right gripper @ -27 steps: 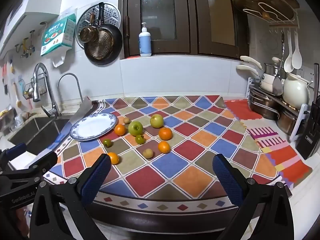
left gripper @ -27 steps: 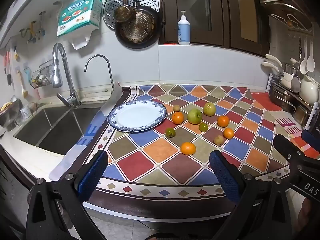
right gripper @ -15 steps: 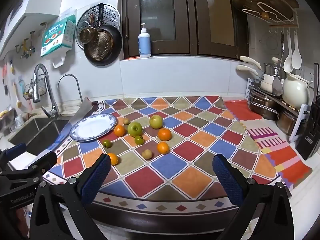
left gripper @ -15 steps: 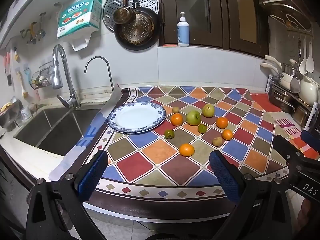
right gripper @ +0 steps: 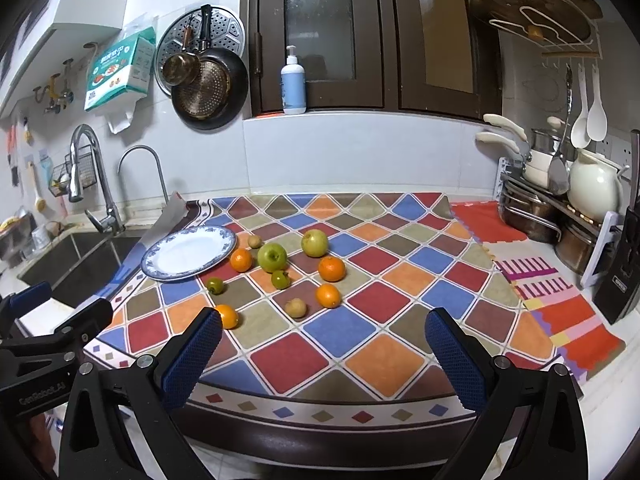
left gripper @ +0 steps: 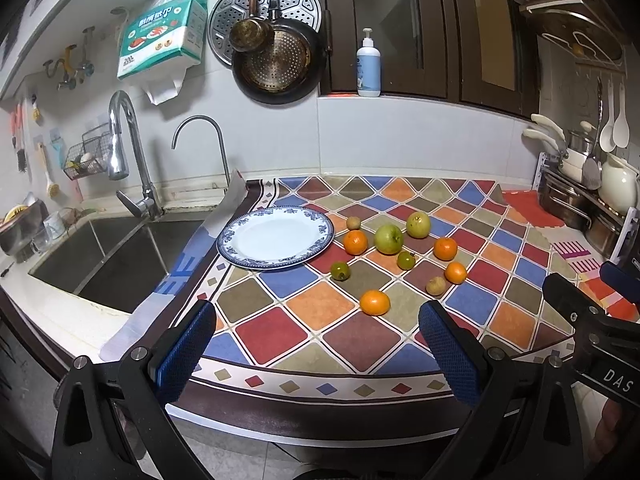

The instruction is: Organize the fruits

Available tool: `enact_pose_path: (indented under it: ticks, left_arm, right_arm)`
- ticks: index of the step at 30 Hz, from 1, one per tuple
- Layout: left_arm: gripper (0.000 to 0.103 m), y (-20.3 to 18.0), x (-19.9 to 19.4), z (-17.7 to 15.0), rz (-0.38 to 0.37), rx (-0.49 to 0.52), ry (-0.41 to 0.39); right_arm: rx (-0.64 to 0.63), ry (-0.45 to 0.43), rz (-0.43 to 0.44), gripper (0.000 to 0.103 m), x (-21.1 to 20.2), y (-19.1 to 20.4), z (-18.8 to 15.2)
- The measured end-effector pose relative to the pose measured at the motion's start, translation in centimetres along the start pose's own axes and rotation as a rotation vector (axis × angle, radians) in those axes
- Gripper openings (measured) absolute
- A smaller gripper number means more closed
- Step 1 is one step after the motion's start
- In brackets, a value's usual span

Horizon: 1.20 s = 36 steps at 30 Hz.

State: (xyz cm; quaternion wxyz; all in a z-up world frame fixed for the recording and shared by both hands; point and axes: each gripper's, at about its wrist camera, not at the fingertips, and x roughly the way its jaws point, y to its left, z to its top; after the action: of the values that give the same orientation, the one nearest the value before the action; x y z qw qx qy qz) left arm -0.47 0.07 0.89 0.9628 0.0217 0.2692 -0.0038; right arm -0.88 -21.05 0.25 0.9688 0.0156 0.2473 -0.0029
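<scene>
A blue-rimmed white plate (left gripper: 276, 238) (right gripper: 188, 253) lies empty on the chequered cloth (left gripper: 280, 336) by the sink. To its right lie loose fruits: a green apple (left gripper: 388, 239) (right gripper: 272, 257), a yellow-green apple (left gripper: 418, 224) (right gripper: 315, 242), several oranges, the nearest (left gripper: 374, 302) (right gripper: 226, 316), two small green fruits (left gripper: 340, 270) (right gripper: 215, 285) and small brown ones (left gripper: 435, 285) (right gripper: 296, 307). My left gripper (left gripper: 320, 354) is open and empty at the counter's front edge. My right gripper (right gripper: 326, 360) is open and empty, to the right of the left one.
A steel sink (left gripper: 108, 256) with two taps (left gripper: 120, 148) lies left of the cloth. Pots and a white jug (right gripper: 592, 190) stand on a rack at the right. A pan (left gripper: 276, 64) and a soap bottle (left gripper: 368, 66) are on the back wall. A striped mat (right gripper: 560, 296) lies right.
Both grippers have crept slightly closer to the counter. The fruits and plate have not moved. Both jaws stay open.
</scene>
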Motion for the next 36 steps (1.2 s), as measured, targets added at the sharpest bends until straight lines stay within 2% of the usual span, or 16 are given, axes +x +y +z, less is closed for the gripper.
enact_pose_path:
  ticks: [36]
  left_arm:
    - [0.103,-0.06,0.15,0.15,0.006,-0.001,-0.008]
  right_arm:
    - [-0.014,-0.015,0.008,0.102,-0.07,0.47,-0.04]
